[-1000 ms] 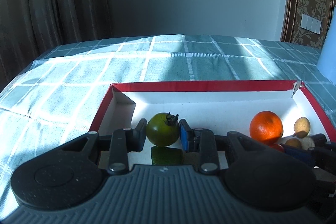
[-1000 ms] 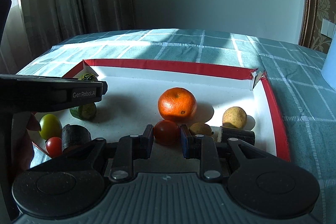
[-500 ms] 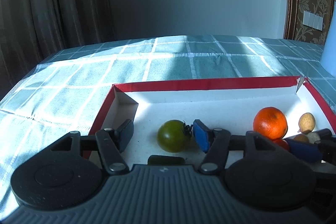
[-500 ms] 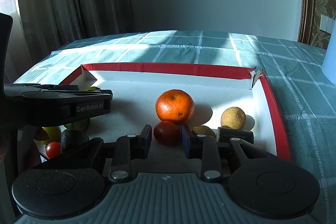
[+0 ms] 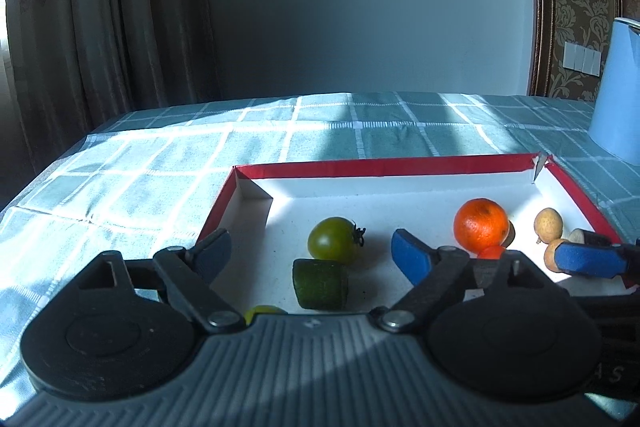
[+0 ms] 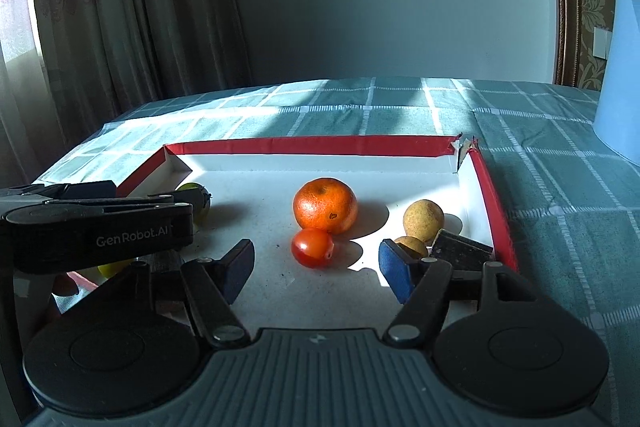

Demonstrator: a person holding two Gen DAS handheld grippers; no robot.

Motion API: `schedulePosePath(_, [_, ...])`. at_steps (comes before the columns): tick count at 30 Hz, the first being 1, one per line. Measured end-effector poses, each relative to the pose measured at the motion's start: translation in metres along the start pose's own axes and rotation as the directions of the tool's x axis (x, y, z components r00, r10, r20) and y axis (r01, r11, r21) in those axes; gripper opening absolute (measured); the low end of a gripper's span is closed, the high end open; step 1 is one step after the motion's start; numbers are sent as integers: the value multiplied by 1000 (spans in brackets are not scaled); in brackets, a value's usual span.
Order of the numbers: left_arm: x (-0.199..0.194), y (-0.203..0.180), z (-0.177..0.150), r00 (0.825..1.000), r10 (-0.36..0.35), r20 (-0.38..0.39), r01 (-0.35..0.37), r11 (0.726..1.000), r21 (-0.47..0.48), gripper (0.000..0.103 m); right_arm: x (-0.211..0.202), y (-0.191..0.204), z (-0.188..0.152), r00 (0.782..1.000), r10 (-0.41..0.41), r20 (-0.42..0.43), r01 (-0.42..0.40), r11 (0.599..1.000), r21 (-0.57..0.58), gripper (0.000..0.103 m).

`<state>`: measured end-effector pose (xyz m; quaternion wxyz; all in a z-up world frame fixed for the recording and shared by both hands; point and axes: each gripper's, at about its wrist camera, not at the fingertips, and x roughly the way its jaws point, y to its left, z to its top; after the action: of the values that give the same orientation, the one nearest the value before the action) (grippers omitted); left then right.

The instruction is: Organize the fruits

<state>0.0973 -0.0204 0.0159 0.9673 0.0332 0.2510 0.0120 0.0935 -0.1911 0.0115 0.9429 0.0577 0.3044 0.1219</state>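
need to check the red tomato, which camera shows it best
The right wrist view: the red tomato lies whole and sunlit on the box floor, against the orange. In the left wrist view only a red sliver shows behind a gripper finger.

We see the green tomato (image 5: 333,241) resting stem toward 3 o'clock; the orange (image 5: 481,231) lies at its 3 o'clock, well apart.
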Motion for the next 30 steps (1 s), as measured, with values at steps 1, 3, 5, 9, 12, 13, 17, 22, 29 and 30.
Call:
schedulePosePath(1, [-4,0,-2,1000,-1,2,1,1000,2,88,-4,1,-1,1000,-7,8,7,1000,-5,68])
schedulePosePath(3, [-13,2,-6,1000,-11,5,11,1000,-5,88,-13,1,-3,999,-25,34,25,1000,-12,72])
schedulePosePath(5, [-22,4,-8,1000,-28,13,28,999,-15,89,-22,0,-4,998,-24,54,25,1000,-6,77])
schedulePosePath(9, [-38,7,-14,999,-38,24,39,998,-39,94,-39,-3,-10,996,-40,75,40,999,2,78])
schedulePosePath(12, [-50,8,-20,999,-33,39,34,999,-36,96,-46,-6,-16,994,-63,84,63,998,4,78])
schedulePosePath(13, [-52,7,-21,999,-31,44,32,999,-33,97,-48,-7,-18,994,-64,84,63,998,8,78])
schedulePosePath(17, [-63,6,-28,997,-36,63,37,999,-26,98,-55,-10,-25,993,-75,89,74,997,14,78])
schedulePosePath(22, [-71,1,-34,997,-18,81,17,1000,4,99,-60,-13,-31,994,-75,86,72,997,28,78])
schedulePosePath(29, [-72,1,-35,997,-33,68,32,999,2,103,-67,-14,-35,993,-67,96,64,997,42,79])
schedulePosePath(30, [-71,1,-35,997,-29,67,29,1000,0,103,-68,-13,-37,993,-67,97,64,997,38,79])
